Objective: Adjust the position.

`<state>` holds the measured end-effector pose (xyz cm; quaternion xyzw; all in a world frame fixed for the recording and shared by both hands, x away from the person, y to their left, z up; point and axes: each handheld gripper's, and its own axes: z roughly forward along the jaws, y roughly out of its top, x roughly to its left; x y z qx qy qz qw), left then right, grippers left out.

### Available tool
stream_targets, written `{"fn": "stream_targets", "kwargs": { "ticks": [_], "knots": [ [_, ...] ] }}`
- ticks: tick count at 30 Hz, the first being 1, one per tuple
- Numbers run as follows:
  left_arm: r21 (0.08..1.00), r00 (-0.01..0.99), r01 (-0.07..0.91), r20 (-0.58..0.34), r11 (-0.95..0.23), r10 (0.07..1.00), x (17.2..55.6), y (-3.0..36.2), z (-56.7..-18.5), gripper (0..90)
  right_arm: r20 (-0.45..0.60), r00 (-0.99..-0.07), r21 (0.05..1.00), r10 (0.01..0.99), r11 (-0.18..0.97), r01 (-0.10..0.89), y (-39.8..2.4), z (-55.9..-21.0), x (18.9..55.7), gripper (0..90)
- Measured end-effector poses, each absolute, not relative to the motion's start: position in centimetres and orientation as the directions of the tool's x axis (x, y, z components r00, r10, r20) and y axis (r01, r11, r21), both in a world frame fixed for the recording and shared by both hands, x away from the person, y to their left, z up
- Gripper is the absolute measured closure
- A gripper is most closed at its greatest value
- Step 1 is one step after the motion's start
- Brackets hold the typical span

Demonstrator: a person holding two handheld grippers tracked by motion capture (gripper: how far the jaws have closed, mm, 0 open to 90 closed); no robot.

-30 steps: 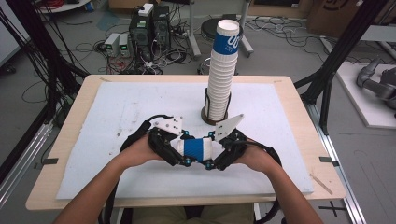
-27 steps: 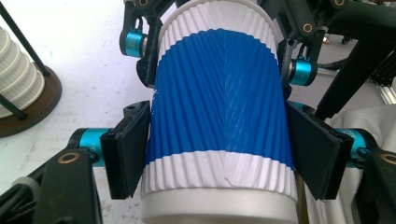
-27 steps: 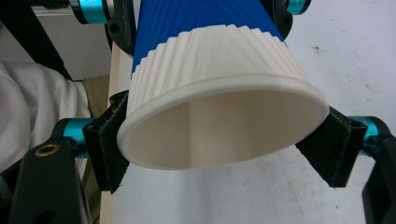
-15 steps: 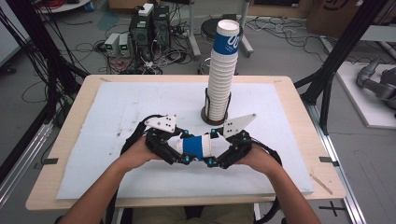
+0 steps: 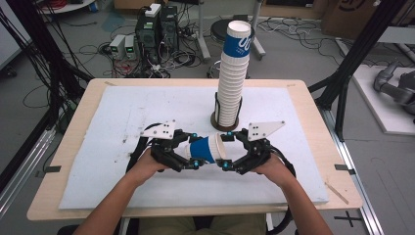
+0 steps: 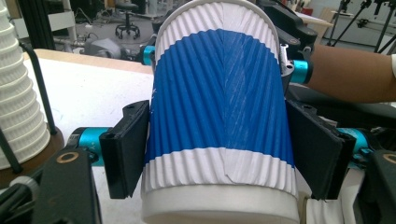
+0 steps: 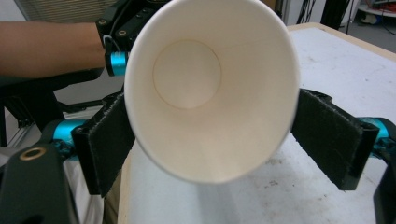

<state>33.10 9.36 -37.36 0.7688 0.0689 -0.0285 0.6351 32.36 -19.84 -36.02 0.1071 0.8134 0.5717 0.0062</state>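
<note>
Evidently the single blue-and-white paper cup (image 5: 206, 148) is being handed from one tool to the other: it lies on its side just above the white mat (image 5: 122, 112), between the two hands, with its open mouth toward the person's right. The left gripper (image 5: 188, 155) clamps it around the ribbed blue band, and in the left gripper view both black pads (image 6: 127, 149) press flat against the cup's sides, so this hand carries its weight. The right gripper (image 5: 226, 152) has just been opening its jaws; in the right gripper view the rim of the cup sits between them, with a clear gap at the pad on the right (image 7: 332, 142), while at the other pad I cannot tell contact from mere closeness, so I judge the cup released on that side. Just behind, the tall stack of cups (image 5: 232, 83) stands upright in its dark holder (image 5: 226, 121), the likely source or destination of this one cup.
</note>
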Motion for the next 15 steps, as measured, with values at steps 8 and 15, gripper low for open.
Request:
{"fn": "stream_targets", "kwargs": {
  "ticks": [8, 15],
  "knots": [
    [0.970, 0.989, 0.141, -0.130, -0.199, 0.068, 33.12, 9.16, -37.51, 26.9, 0.117, -0.978, 0.929, 0.174, 0.328, 0.170, -19.96, -36.00, 32.50, 19.2],
    [0.952, 0.987, 0.156, -0.144, -0.262, 0.065, 33.07, 8.95, -37.76, 27.8, 0.097, -0.981, 0.912, 0.167, 0.381, 0.155, -19.81, -35.94, 32.38, 22.1]
  ]
}}
